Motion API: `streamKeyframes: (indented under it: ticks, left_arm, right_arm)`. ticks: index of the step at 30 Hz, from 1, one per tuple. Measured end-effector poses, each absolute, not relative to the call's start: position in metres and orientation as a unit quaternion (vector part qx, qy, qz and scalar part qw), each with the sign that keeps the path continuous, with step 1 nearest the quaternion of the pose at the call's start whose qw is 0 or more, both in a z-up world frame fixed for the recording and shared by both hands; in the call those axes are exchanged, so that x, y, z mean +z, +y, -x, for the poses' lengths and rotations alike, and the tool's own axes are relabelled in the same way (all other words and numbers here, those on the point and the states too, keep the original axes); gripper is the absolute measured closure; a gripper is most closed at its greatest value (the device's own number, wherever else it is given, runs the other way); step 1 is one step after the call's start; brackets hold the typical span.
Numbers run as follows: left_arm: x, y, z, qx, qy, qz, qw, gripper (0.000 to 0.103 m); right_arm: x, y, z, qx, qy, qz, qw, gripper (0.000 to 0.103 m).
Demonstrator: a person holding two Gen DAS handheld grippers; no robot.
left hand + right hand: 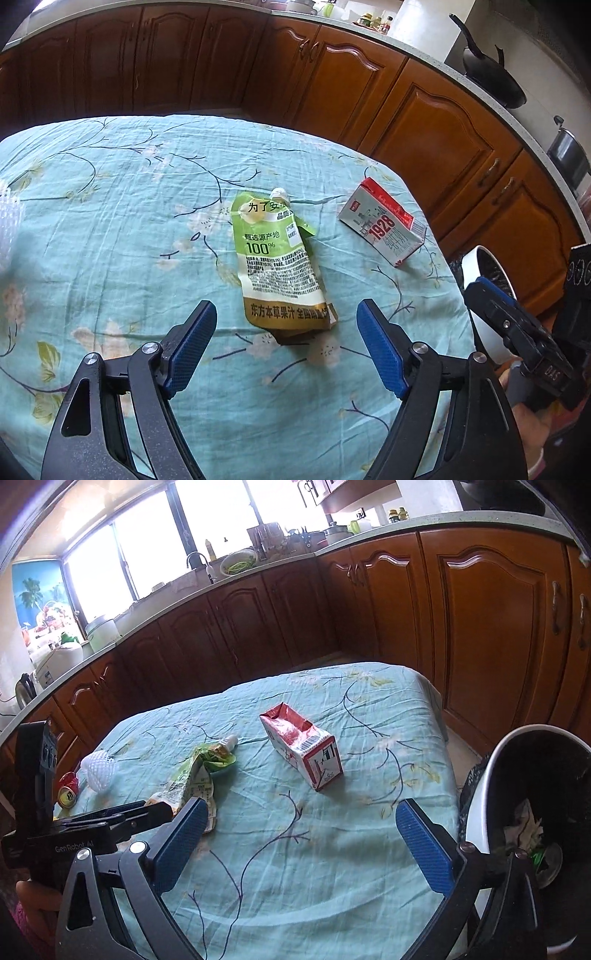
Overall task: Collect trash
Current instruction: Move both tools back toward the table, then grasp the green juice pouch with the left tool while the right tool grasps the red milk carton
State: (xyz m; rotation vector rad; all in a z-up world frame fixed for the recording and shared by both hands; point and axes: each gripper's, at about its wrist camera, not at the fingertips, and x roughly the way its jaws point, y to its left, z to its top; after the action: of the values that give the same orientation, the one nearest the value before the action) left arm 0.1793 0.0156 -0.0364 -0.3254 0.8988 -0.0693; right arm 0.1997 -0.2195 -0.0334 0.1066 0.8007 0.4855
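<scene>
Both grippers, left and right, have fingers spread wide, holding nothing. Green juice pouch and milk carton lie apart on the bench; bin sits just beside.

Two low wrist views across the table, sharing pouch and carton.

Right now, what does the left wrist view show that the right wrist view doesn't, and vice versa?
Left wrist only: a black wok on the counter and the printed face of the juice pouch.
Right wrist only: a red can and white foam net at the table's far left, trash inside the bin, plus the sink and windows.
Both: the pouch, the milk carton, the floral tablecloth, the white bin, and both open grippers, left gripper and right gripper.
</scene>
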Motion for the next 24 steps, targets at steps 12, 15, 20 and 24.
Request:
streamKeyframes:
  ticks: [12,15,20,24]
  left_arm:
    - [-0.054,0.017,-0.217,-0.022,0.457,0.140,0.878,0.025]
    - [-0.056,0.017,-0.220,-0.027,0.456,0.138,0.879,0.029]
    - [-0.056,0.010,-0.222,-0.049,0.451,0.122,0.883,0.051]
    - [-0.052,0.000,-0.216,-0.065,0.441,0.106,0.889,0.052]
  right_arm:
    - [-0.054,-0.176,-0.266,0.251,0.420,0.011,0.872,0.010]
    - [-0.062,-0.168,-0.273,0.257,0.435,0.017,0.863,0.026]
    - [-0.072,-0.166,-0.273,0.245,0.451,0.021,0.858,0.068]
    - [-0.067,-0.175,-0.255,0.235,0.444,0.012,0.864,0.071]
